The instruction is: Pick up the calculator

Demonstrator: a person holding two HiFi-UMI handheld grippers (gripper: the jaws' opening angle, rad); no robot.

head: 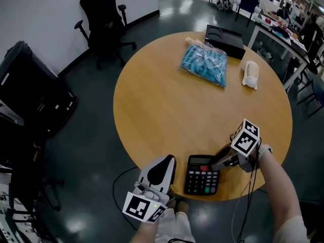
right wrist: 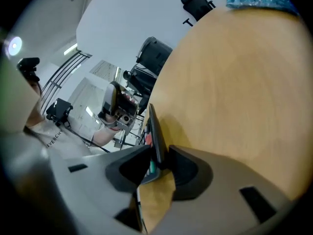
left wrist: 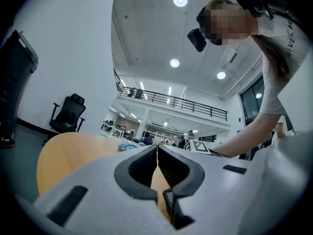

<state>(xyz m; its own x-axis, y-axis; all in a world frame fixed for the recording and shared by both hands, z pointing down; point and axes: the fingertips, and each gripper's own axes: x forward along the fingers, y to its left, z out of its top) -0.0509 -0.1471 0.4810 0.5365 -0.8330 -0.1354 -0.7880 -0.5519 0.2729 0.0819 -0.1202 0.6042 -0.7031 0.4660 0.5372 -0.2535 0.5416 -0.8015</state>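
Observation:
The black calculator (head: 201,175) with a red key lies at the near edge of the round wooden table (head: 167,100). My right gripper (head: 215,162) reaches it from the right, at its far right corner. In the right gripper view the calculator's (right wrist: 154,136) thin edge stands between the two dark pads of that gripper (right wrist: 159,163), which close on it. My left gripper (head: 169,161) hangs just left of the calculator at the table's rim. In the left gripper view its jaws (left wrist: 157,153) meet tip to tip with nothing between them.
A blue plastic bag (head: 205,64), a black box (head: 225,39) and a small white object (head: 249,74) lie at the table's far side. A black office chair (head: 104,19) and dark equipment (head: 30,95) stand on the floor to the left.

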